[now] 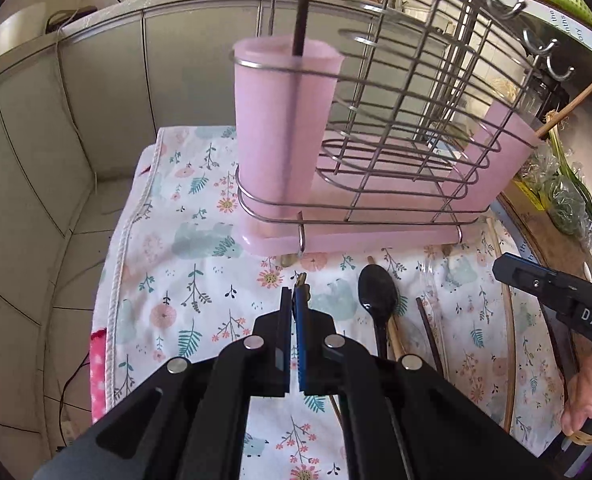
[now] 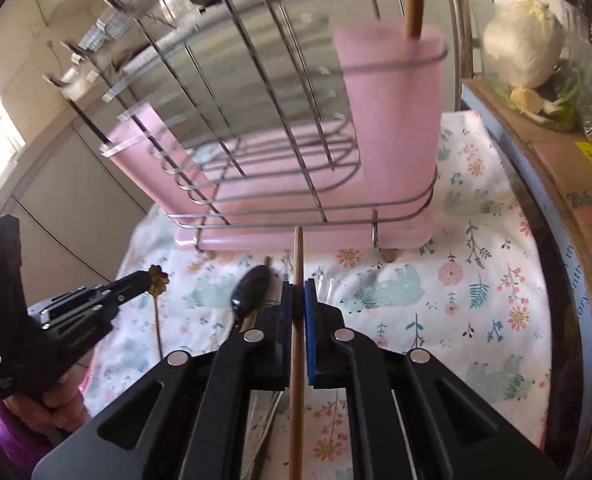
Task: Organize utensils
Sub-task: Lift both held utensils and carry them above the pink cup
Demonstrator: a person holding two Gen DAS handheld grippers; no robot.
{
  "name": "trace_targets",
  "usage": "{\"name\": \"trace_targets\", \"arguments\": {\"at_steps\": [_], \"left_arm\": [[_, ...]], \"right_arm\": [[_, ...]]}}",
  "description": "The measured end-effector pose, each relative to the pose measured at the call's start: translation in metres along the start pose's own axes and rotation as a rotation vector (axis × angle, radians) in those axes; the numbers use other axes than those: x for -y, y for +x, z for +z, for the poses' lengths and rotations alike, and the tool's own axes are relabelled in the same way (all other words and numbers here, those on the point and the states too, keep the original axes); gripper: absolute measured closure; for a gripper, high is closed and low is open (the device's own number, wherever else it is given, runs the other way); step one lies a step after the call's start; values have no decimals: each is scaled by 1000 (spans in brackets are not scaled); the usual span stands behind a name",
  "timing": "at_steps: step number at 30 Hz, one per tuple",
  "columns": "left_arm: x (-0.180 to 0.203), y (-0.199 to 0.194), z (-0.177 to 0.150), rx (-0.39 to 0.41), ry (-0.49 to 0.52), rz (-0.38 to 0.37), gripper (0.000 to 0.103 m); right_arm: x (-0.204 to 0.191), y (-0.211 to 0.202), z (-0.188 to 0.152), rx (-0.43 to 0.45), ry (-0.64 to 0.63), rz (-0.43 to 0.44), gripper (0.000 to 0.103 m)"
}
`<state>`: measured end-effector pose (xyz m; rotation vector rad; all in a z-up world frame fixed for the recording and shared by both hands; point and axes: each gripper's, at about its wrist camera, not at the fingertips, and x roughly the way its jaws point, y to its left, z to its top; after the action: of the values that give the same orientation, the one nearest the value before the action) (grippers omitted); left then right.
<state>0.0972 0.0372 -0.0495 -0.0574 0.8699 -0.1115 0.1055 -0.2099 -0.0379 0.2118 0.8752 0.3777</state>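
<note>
Floral cloth [image 1: 200,280] covers the worktop, pale cabinet fronts behind, cardboard box [image 2: 543,136] with bagged greens hard against the cloth's right edge.

Left gripper [image 1: 296,292]: jaws pinched together on a thin gold utensil [image 2: 158,280]; flower-shaped end pokes past the tips, slim shaft hangs below, clear of the cloth in the right wrist view.

Right gripper [image 2: 299,292]: jaws narrow, clamped on a wooden stick [image 2: 297,344] that runs along the fingers; its tip sits just short of the rack's base rim.

Black spoon [image 1: 375,292] lies on the cloth between the two grippers, with a wooden handle and a dark chopstick [image 1: 429,332] just beside it.

Wire rack [image 1: 399,128] on a pink drip tray [image 1: 355,238] stands ahead of both. Pink cup [image 1: 274,120] at one end holds a dark stick, the cup [image 2: 395,120] at the other end a wooden one.

Open cloth: wide patch left of left gripper, another right of right gripper up to the box. Cloth's left edge drops to floor tiles.
</note>
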Motion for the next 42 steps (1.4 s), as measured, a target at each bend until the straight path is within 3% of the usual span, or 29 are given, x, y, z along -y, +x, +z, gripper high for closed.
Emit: {"name": "trace_targets", "arguments": {"at_steps": [5, 11, 26, 42], "left_arm": [[13, -30, 1, 72, 18, 36, 102], [23, -54, 3, 140, 42, 72, 102], [28, -79, 7, 217, 50, 112, 102], [37, -100, 23, 301, 86, 150, 102]], "right_arm": [[-5, -42, -5, 92, -25, 13, 97], [-20, -64, -11, 162, -28, 20, 97], [-24, -94, -17, 259, -46, 18, 97], [-37, -138, 5, 366, -113, 4, 97]]}}
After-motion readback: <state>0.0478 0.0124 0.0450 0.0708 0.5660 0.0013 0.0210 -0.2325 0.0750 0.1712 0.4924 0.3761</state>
